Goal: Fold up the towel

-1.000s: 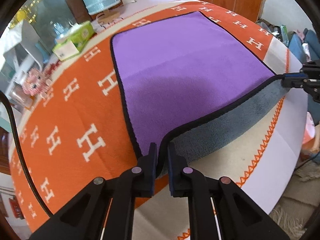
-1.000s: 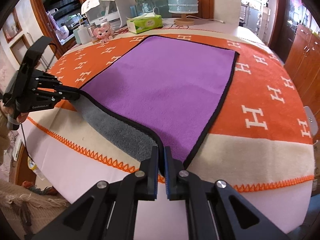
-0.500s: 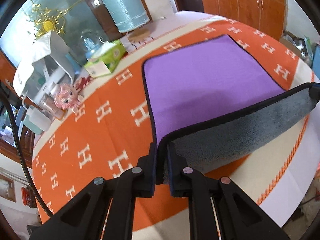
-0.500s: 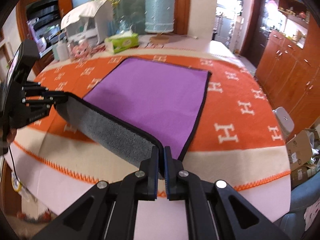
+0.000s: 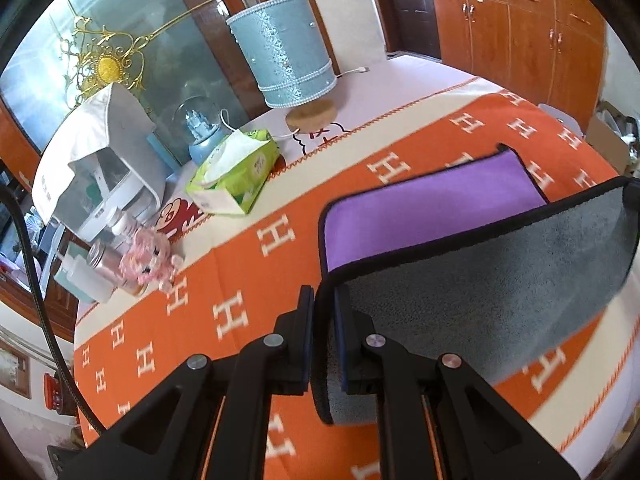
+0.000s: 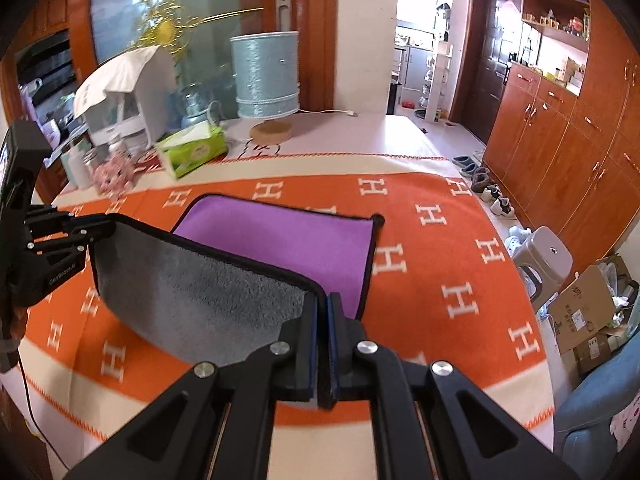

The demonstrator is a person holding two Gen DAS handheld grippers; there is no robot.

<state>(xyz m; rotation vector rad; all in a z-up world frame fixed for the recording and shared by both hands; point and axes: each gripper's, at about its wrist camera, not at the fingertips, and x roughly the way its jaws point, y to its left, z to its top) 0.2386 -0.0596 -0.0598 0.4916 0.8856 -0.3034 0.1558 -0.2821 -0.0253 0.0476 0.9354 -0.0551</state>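
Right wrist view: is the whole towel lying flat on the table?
No: the towel has its near edge lifted off the table, grey underside showing, held between the left gripper and right gripper.

Left tongs (image 5: 324, 336) pinch the towel (image 5: 480, 276) corner, grey underside lifted over the orange blanket (image 5: 248, 280)
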